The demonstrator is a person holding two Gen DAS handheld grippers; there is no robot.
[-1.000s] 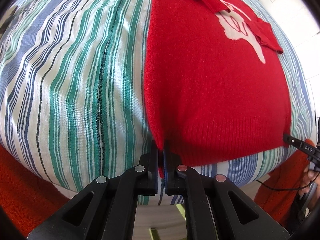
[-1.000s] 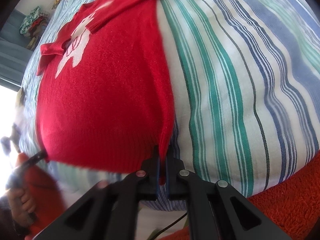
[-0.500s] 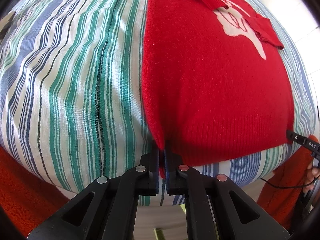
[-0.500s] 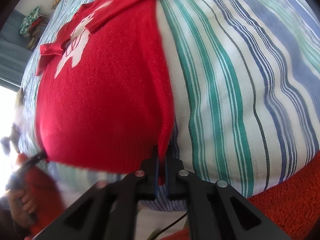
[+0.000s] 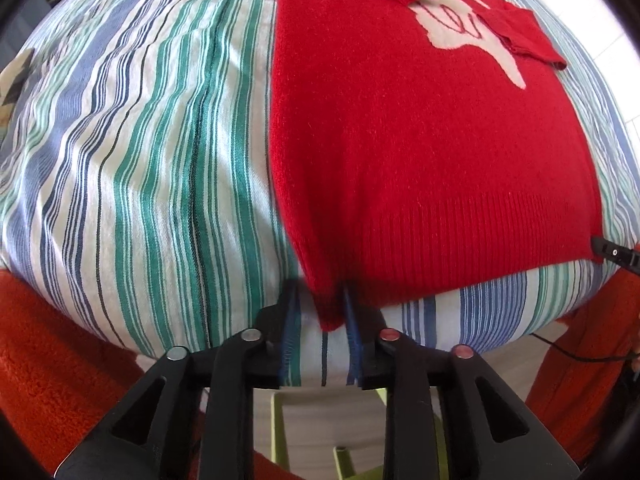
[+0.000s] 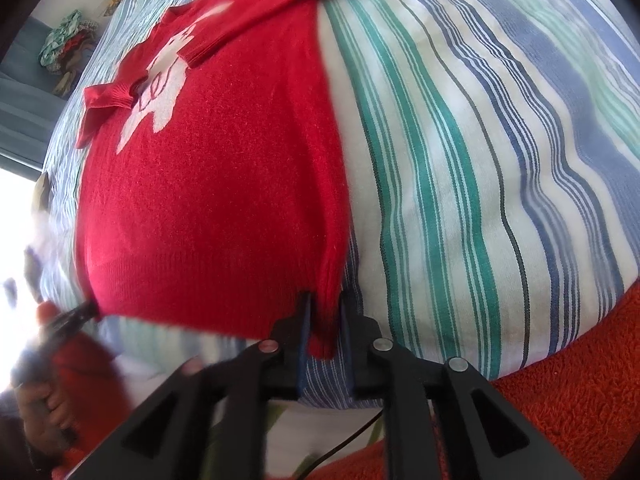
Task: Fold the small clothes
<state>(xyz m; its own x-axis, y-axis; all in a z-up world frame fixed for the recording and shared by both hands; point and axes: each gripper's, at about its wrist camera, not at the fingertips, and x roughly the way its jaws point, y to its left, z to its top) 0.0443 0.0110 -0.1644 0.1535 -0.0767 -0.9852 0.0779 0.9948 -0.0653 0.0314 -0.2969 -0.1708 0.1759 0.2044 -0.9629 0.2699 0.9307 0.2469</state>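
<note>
Left tongs (image 5: 320, 320), jaws just opened, stand apart around the hem corner of the red sweater (image 5: 420, 160), pads clear of it. The sweater lies flat on the striped bedsheet (image 5: 140, 160). Right tongs (image 6: 323, 328), likewise just parted, straddle the opposite hem corner.

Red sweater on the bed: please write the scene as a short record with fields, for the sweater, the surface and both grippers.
garment: red sweater, lying flat, both sleeves folded in over its pale front motif
surface: striped bed cover
left gripper: jaws have just been opening; one bottom hem corner hangs between them, unpinched
right gripper: jaws have just been opening, narrower gap; other bottom hem corner between them, looks released
fold stage: sleeves in; body not yet folded
</note>
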